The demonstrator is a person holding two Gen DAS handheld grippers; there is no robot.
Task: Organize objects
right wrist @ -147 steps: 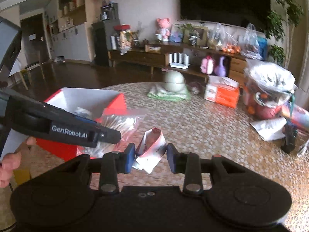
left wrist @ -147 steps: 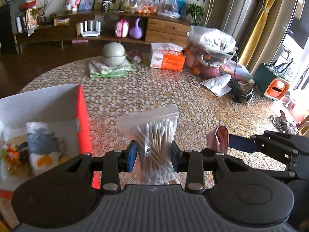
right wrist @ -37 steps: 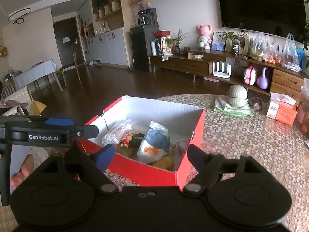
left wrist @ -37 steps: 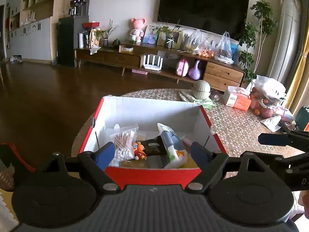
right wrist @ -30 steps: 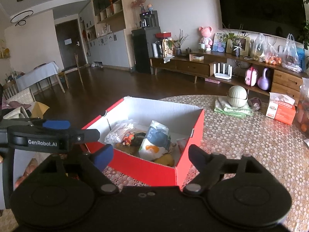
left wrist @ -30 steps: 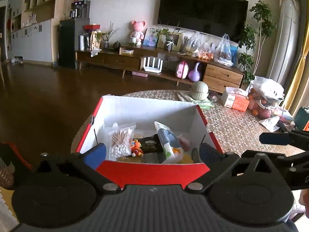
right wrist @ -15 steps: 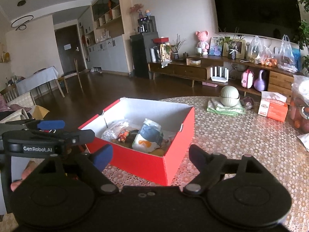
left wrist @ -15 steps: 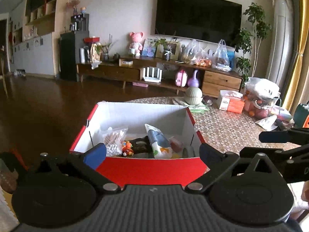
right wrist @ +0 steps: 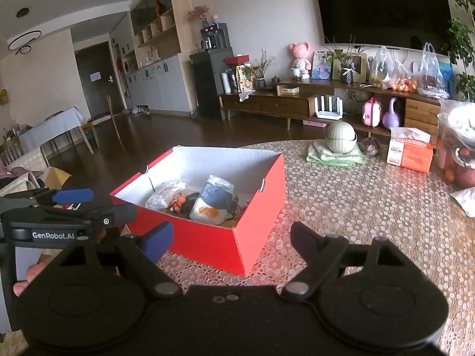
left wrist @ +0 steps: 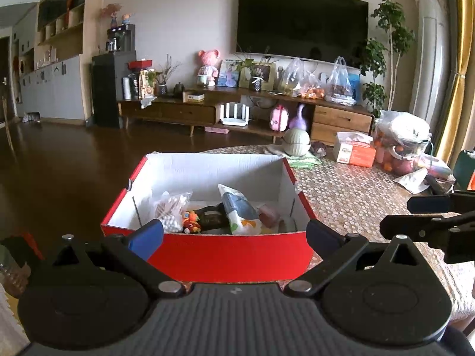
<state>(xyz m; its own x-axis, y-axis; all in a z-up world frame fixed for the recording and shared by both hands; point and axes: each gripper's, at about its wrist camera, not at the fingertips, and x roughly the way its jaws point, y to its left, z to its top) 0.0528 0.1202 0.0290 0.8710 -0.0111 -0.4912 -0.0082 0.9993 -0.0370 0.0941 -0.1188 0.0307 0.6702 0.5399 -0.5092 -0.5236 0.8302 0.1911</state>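
The left tool point(left wrist: 234, 235) stands wide open and holds nothing; its two blue-tipped fingers point(left wrist: 147, 235) frame the near red wall of the box without touching it. The right tool point(right wrist: 231, 238) is likewise spread wide and empty, held back from the box's near corner.

The red cardboard box point(left wrist: 228, 256) with white inner walls sits on the patterned tabletop point(left wrist: 350, 190), near its edge. Inside it lie a clear bag of cotton swabs point(left wrist: 170, 207) at the left, a small orange toy point(left wrist: 191, 218) just beside it, a dark item in the middle, a white, blue and orange pouch point(left wrist: 239, 212) leaning over it, and a reddish packet point(left wrist: 268, 215) at the right.

Farther back on the tabletop rest a green lidded bowl point(right wrist: 341, 136) on folded cloth and an orange tissue box point(right wrist: 411, 152), well apart from the red box.
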